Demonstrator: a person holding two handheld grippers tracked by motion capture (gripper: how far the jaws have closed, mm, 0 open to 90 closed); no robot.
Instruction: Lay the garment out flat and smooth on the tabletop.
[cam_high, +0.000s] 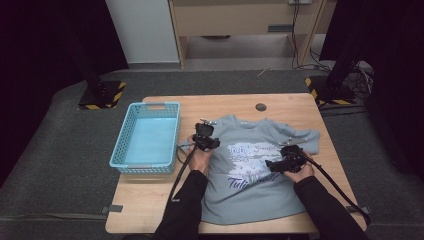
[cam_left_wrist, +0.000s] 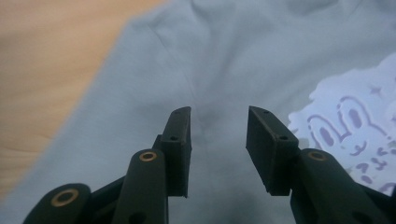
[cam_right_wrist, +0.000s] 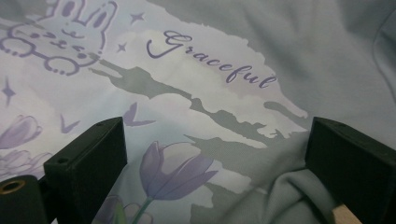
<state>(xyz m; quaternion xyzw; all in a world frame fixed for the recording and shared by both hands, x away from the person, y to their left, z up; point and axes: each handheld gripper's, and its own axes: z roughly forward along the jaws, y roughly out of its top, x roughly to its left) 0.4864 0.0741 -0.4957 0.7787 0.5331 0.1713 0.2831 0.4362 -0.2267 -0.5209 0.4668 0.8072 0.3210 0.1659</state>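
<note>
A grey-blue T-shirt (cam_high: 250, 192) lies spread front-up on the wooden table (cam_high: 145, 197), with a pale print of a rabbit, tulips and the word "Graceful" (cam_right_wrist: 212, 63) on its chest. My left gripper (cam_high: 205, 134) hovers at the shirt's left shoulder, by the sleeve. In the left gripper view its jaws (cam_left_wrist: 218, 126) stand partly apart over smooth fabric (cam_left_wrist: 210, 56), with nothing pinched between them. My right gripper (cam_high: 272, 164) sits low over the print on the shirt's right side. Its jaws (cam_right_wrist: 215, 154) are wide open above a printed tulip, next to a rumpled fold of cloth (cam_right_wrist: 285, 196).
An empty light-blue plastic basket (cam_high: 148, 106) stands on the table left of the shirt. A dark round cable hole (cam_high: 261, 106) sits near the far edge. Stand bases with yellow-black tape (cam_high: 102, 95) rest on the floor beyond the table.
</note>
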